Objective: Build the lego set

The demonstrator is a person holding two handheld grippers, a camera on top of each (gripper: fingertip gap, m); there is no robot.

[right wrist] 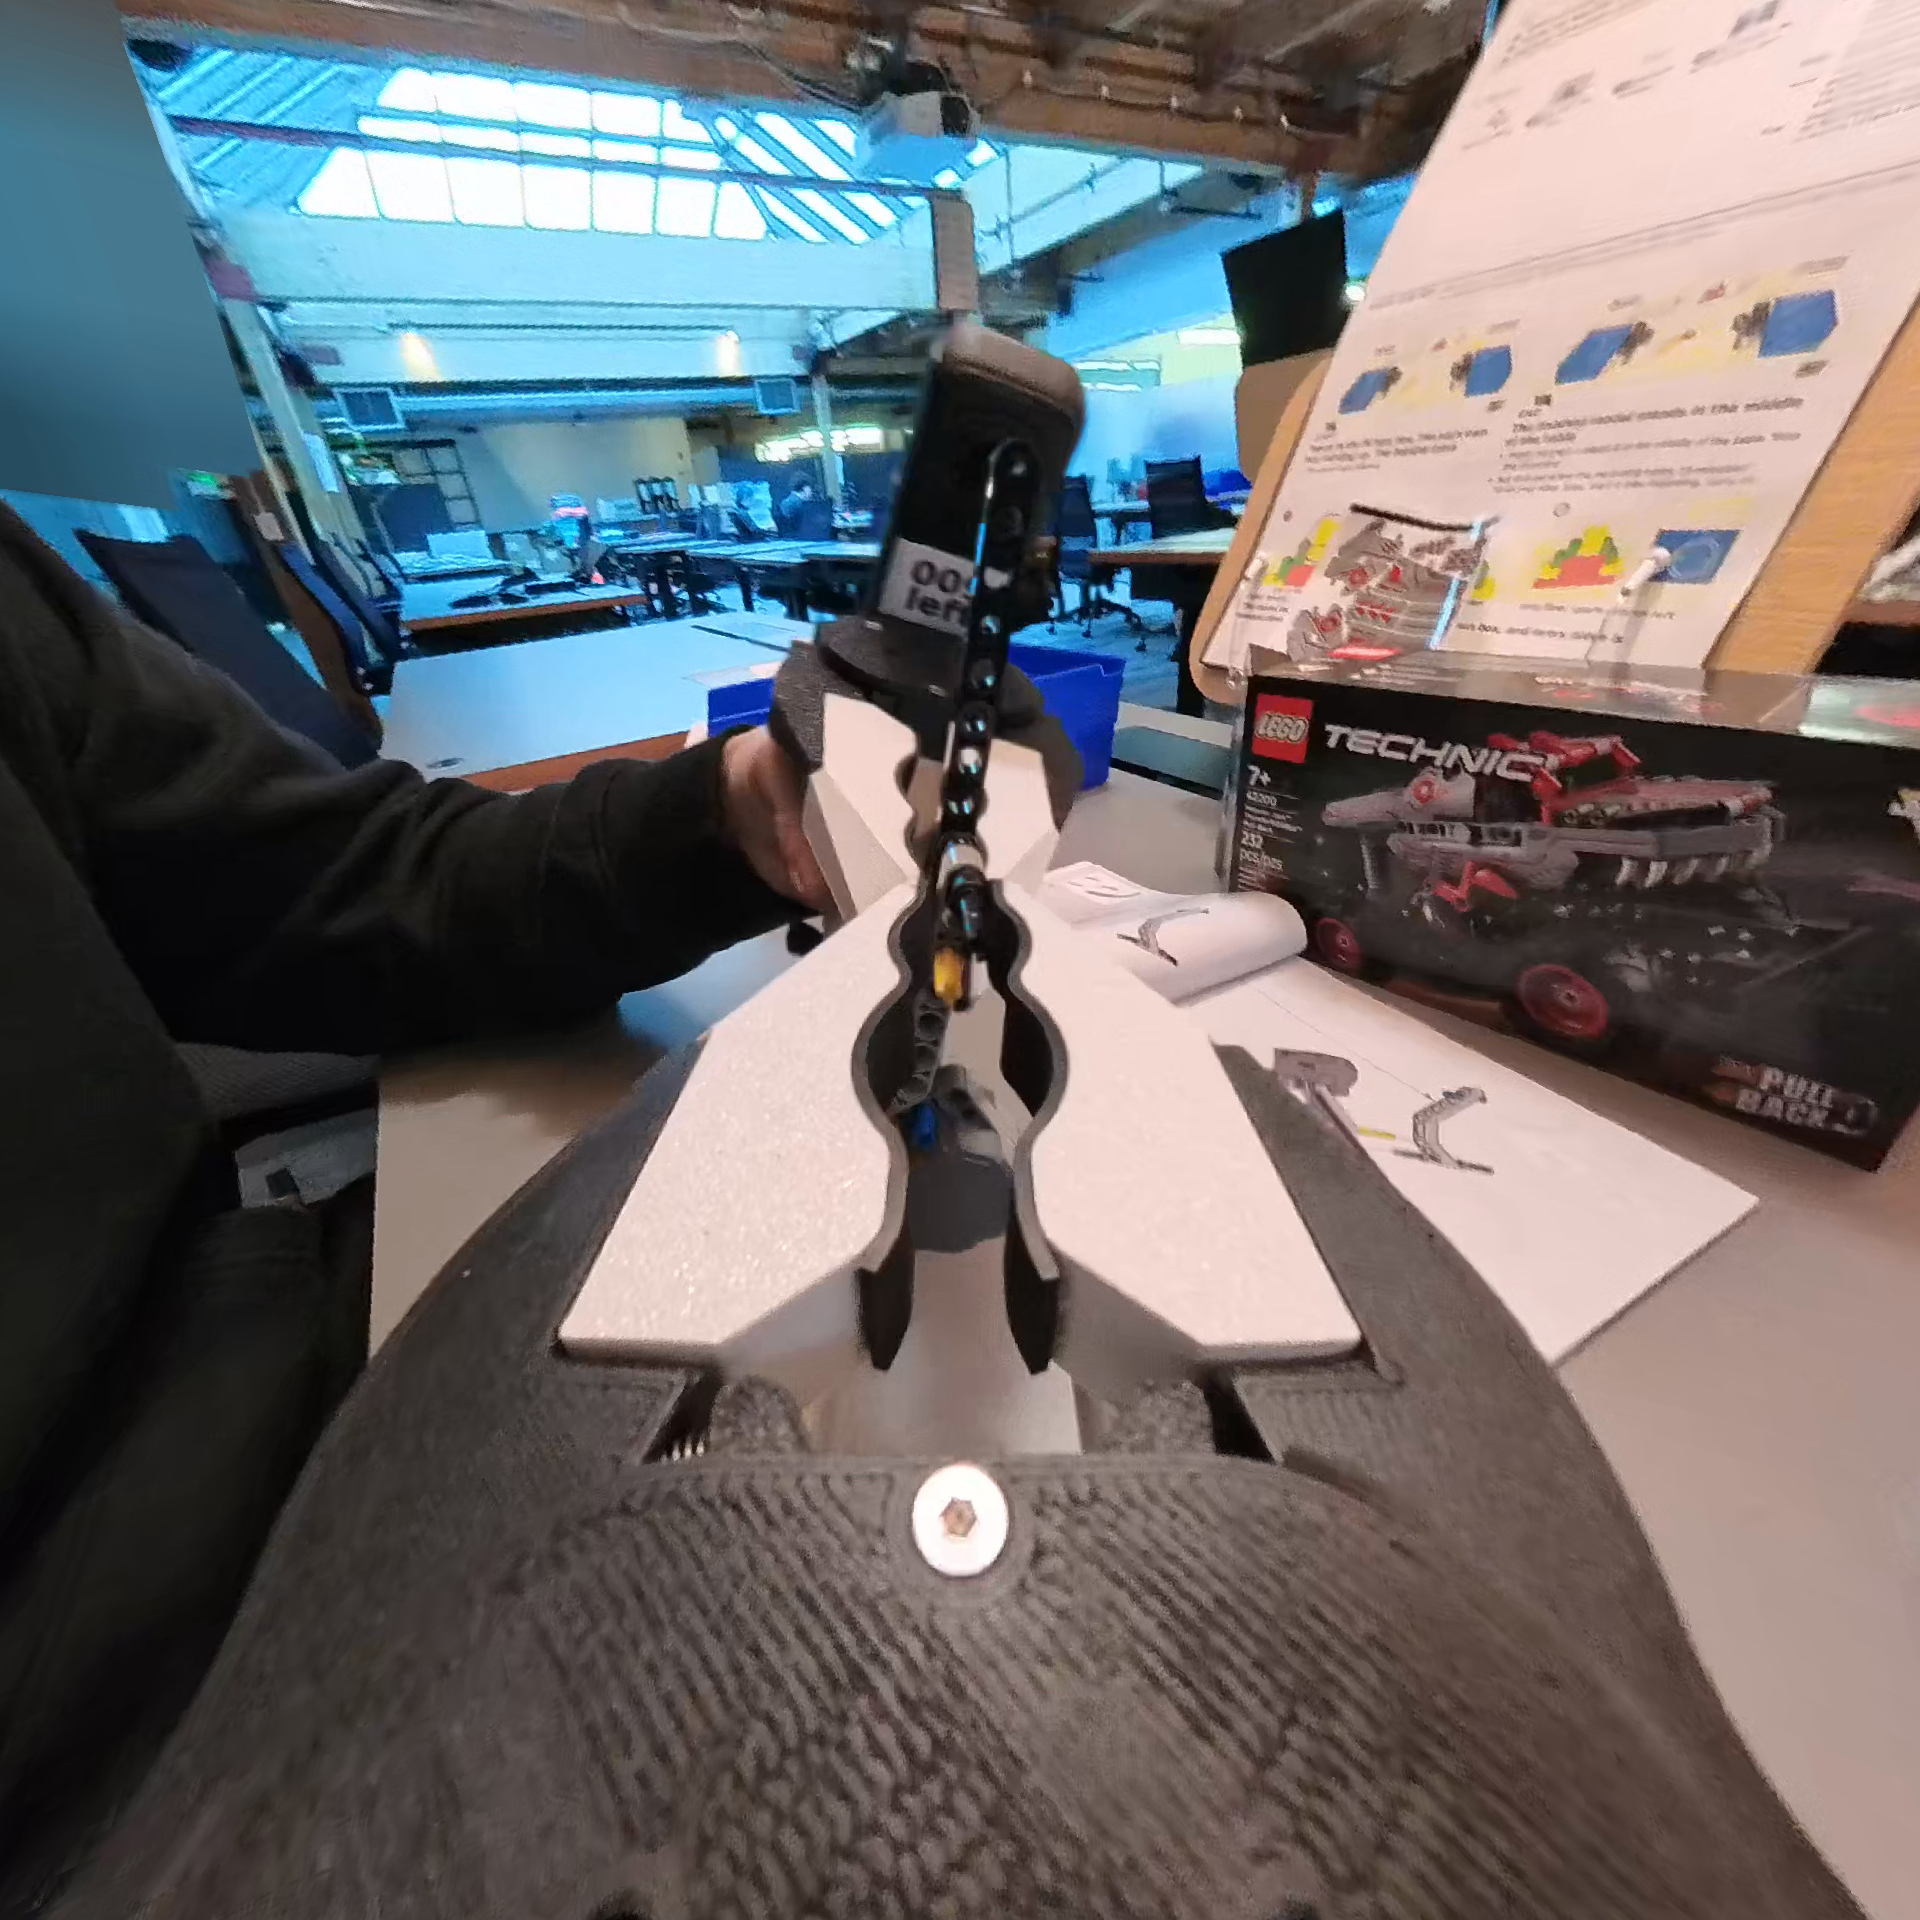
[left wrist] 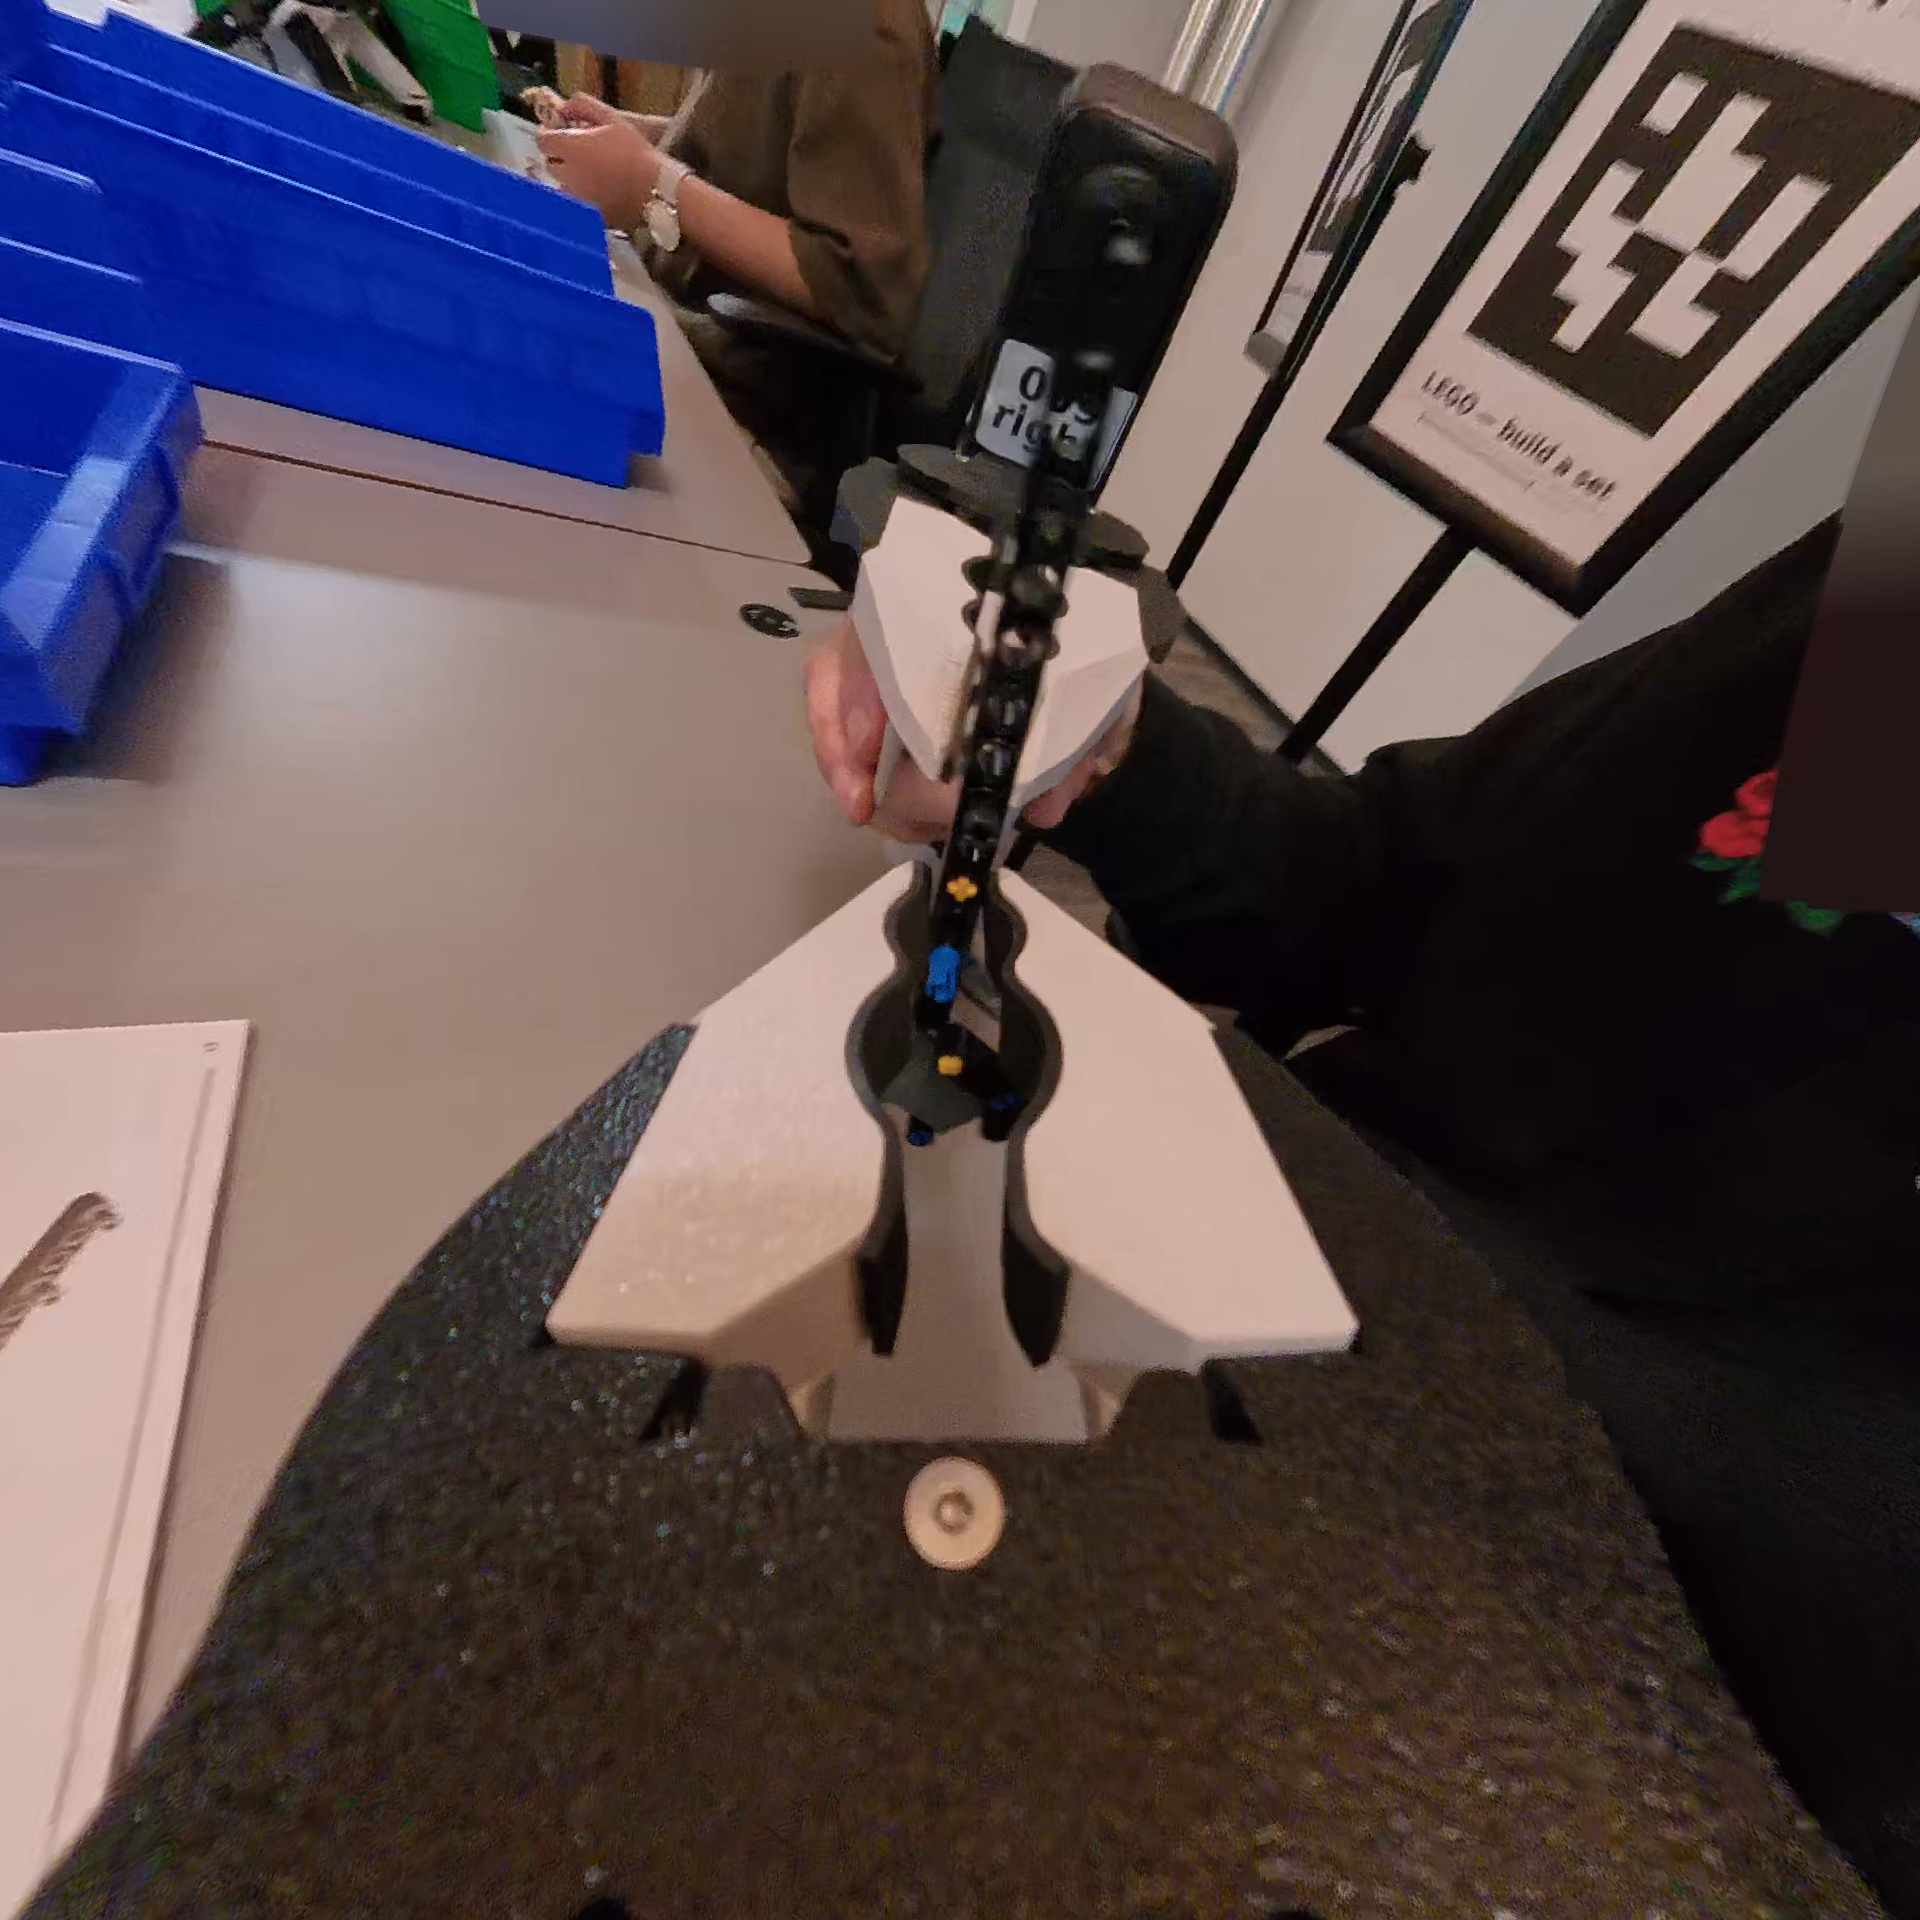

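A long black Lego beam (left wrist: 992, 727) with holes carries yellow and blue pins and a small grey part at its near end. My left gripper (left wrist: 961, 883) is shut on its lower end above the table edge. My right gripper (left wrist: 971, 790) faces it tip to tip and clasps the same beam higher up. In the right wrist view the beam (right wrist: 971, 748) runs up from my shut right gripper (right wrist: 956, 904) across the left gripper (right wrist: 935, 831). A yellow pin (right wrist: 945, 971) sits between the right fingers. A hand holds each gripper.
Blue bins (left wrist: 312, 270) line the far left of the brown table (left wrist: 416, 831). An open instruction booklet (right wrist: 1455, 1122) lies on the table, with the Lego box (right wrist: 1558, 883) and a propped instruction board (right wrist: 1558, 416) behind it. Another person (left wrist: 790, 177) sits at the far end. The grippers are tip to tip, or close to it.
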